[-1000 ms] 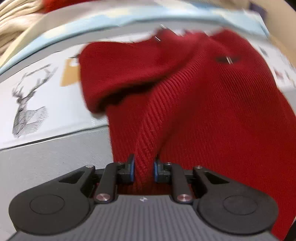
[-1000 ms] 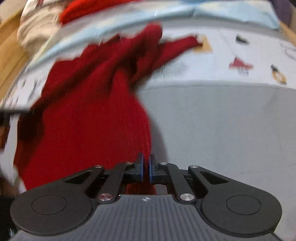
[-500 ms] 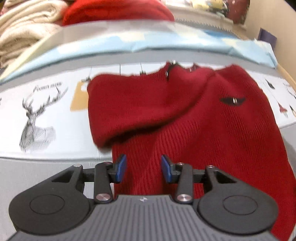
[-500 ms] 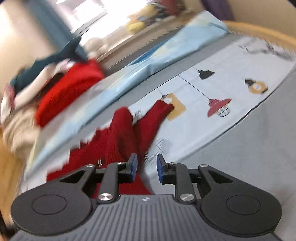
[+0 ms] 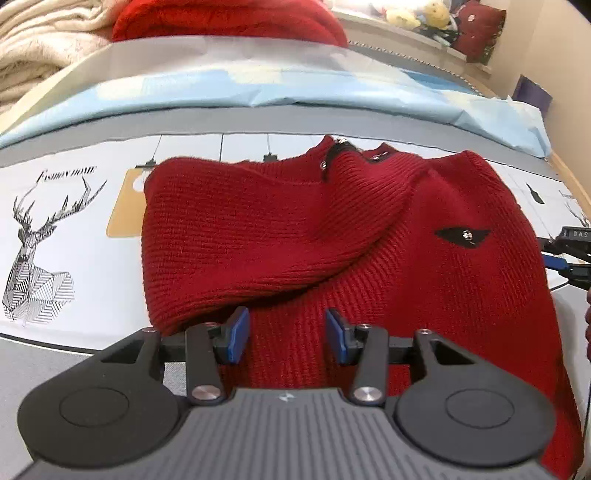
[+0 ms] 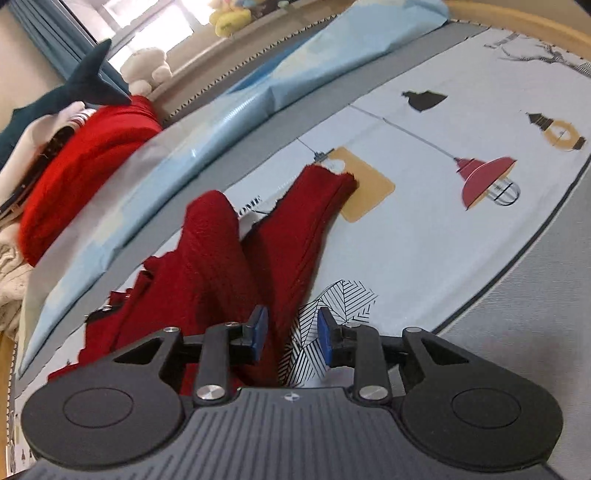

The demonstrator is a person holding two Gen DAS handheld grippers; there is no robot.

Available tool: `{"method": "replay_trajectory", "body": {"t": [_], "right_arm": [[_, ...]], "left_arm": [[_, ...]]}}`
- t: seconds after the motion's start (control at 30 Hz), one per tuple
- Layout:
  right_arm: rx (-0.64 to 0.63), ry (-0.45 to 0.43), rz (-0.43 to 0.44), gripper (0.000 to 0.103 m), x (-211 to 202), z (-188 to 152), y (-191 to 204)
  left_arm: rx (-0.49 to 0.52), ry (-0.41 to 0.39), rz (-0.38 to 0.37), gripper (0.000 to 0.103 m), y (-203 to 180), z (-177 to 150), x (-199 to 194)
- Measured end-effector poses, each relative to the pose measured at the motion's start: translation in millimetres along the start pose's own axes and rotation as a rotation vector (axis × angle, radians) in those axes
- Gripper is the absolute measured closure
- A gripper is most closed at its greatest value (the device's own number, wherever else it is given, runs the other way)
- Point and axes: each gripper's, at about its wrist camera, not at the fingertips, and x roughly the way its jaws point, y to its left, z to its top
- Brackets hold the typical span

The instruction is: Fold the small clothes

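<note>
"FASHION HOME" printed on bed sheet, above deer drawing, 10 o'clock. "DAS", partly cut off, on black label, 3 o'clock. Right view: "OME" legible on sheet.

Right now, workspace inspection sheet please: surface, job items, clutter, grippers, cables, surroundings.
Surface: bedspread with grey border and a white panel printed with a deer, lamps and lettering.
Job's things: red knit sweater lying on the print, one part folded across the body, dark chest patch showing.
Clutter: stack of cream knits and a red garment at the far edge; light blue sheet behind the sweater.
Grippers: left gripper jaws opening, over the sweater's lower part, pads clear of the knit; right gripper jaws opening, at the sweater's edge, holding nothing.
Cables: nothing seen.
Surroundings: plush toys on a ledge, blue curtain, window.
</note>
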Motion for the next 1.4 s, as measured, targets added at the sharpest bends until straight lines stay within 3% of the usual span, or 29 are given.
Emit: {"method": "replay_trajectory", "body": {"t": [0.1,0.23,0.27,0.37,0.5,0.57,0.63,0.73,0.83,0.9,1.0,1.03,1.13,1.23,1.3,1.33,1.4], "right_arm": [[-0.011,0.0,0.016,0.053,19,0,2],[-0.072,-0.008,0.007,0.054,41,2,6],[-0.078,-0.011,-0.001,0.055,45,4,6],[-0.129,-0.015,-0.019,0.087,53,7,10],[-0.176,-0.04,0.036,0.093,47,15,19],[-0.163,-0.1,0.045,0.094,31,27,19],[-0.164,-0.214,0.045,0.095,6,44,13],[-0.185,-0.41,-0.126,0.095,-30,66,-13],[-0.107,-0.552,-0.369,0.095,-54,85,-75],[0.028,-0.557,-0.464,0.095,-61,90,-127],[0.247,-0.428,-0.407,0.093,-51,87,-187],[0.287,-0.392,-0.408,0.088,-45,83,-197],[0.316,-0.359,-0.442,0.084,-37,81,-201],[0.336,-0.344,-0.59,0.076,-39,84,-190],[0.324,-0.396,-0.681,0.074,-48,82,-174],[0.3,-0.43,-0.686,0.074,-53,82,-160],[0.263,-0.457,-0.598,0.074,-59,80,-133]], "left_arm": [[-0.011,0.011,-0.004,0.053,4,2,5],[-0.029,0.008,-0.004,0.053,8,6,6],[-0.03,0.008,-0.003,0.053,9,7,6],[-0.027,0.013,0.0,0.053,9,8,9],[-0.035,0.021,0.007,0.053,10,9,14],[-0.048,0.019,0.005,0.053,10,11,15],[-0.058,0.015,-0.004,0.053,10,13,15],[-0.062,0.014,-0.013,0.053,8,13,16],[-0.047,0.022,-0.016,0.053,4,12,18],[-0.044,0.027,-0.021,0.053,3,11,20],[-0.046,0.034,-0.023,0.053,3,10,22],[-0.048,0.034,-0.021,0.053,3,10,23],[-0.057,0.031,-0.017,0.053,3,11,25],[-0.066,0.019,-0.007,0.053,3,12,27],[-0.08,0.002,-0.003,0.053,5,14,28],[-0.089,-0.009,0.0,0.053,7,15,28],[-0.102,-0.03,0.004,0.052,9,17,30]]}}
